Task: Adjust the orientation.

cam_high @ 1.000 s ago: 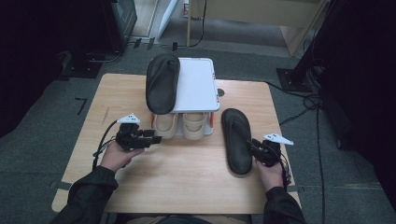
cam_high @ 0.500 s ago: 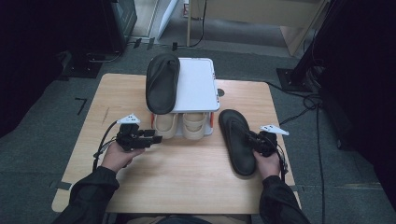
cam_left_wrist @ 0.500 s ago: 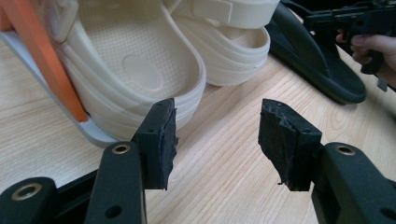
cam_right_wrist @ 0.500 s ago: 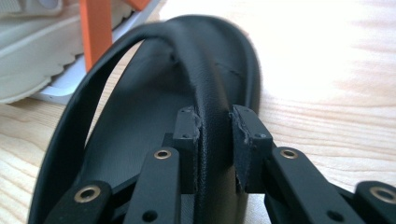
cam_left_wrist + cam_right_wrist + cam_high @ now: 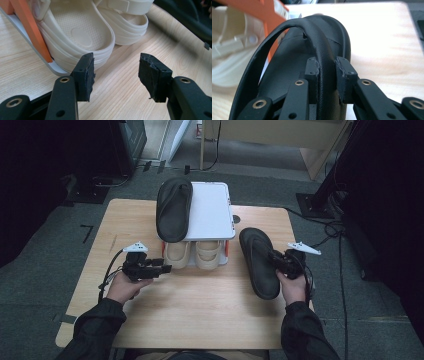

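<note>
The right gripper has just pinched shut on the strap of the black flip-flop beside the shoe rack, the left gripper waits open and empty, and the thin strap might slip out.

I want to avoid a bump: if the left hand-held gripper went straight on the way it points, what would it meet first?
Probably the nearer cream rubber clog on the white shoe rack's lower shelf; the open left hand-held gripper points at its heel edge, though depth is unclear.
</note>
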